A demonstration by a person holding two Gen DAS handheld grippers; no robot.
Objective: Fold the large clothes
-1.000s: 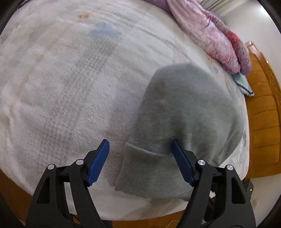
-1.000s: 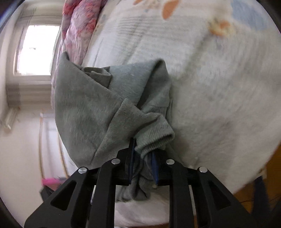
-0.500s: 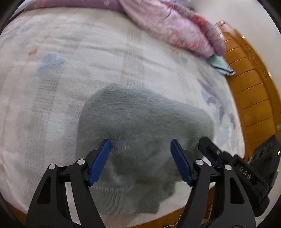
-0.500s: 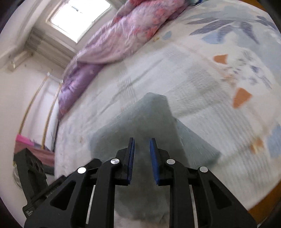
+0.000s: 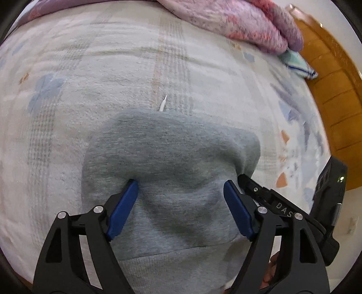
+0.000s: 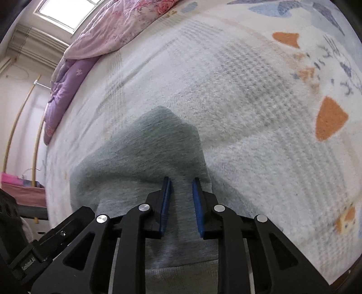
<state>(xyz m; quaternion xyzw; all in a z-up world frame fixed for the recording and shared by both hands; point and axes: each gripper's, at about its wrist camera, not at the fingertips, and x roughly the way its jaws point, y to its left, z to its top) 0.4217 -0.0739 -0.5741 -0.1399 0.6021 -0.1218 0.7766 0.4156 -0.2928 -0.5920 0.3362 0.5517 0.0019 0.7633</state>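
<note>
A grey sweatshirt (image 5: 172, 162) lies folded in a compact bundle on the pale patterned bedspread (image 5: 101, 74), ribbed hem nearest me. My left gripper (image 5: 181, 192) is open wide, its blue pads resting on top of the bundle. The sweatshirt also shows in the right wrist view (image 6: 144, 158). My right gripper (image 6: 181, 190) sits on the bundle's right part with its jaws a narrow gap apart, and grey cloth shows between the pads. The right gripper's black body (image 5: 282, 203) lies beside my left one.
A pink and purple quilt (image 5: 237, 20) is heaped along the far side of the bed, with a small folded cloth (image 5: 296, 63) next to it. A wooden bed board (image 5: 334, 95) runs along the right. A small white stick (image 5: 163, 104) lies just beyond the sweatshirt.
The right gripper carried the sleeve over and let go of it, and its jaws have parted slightly. The sweatshirt now lies as a flat bundle with both grippers resting on top.
</note>
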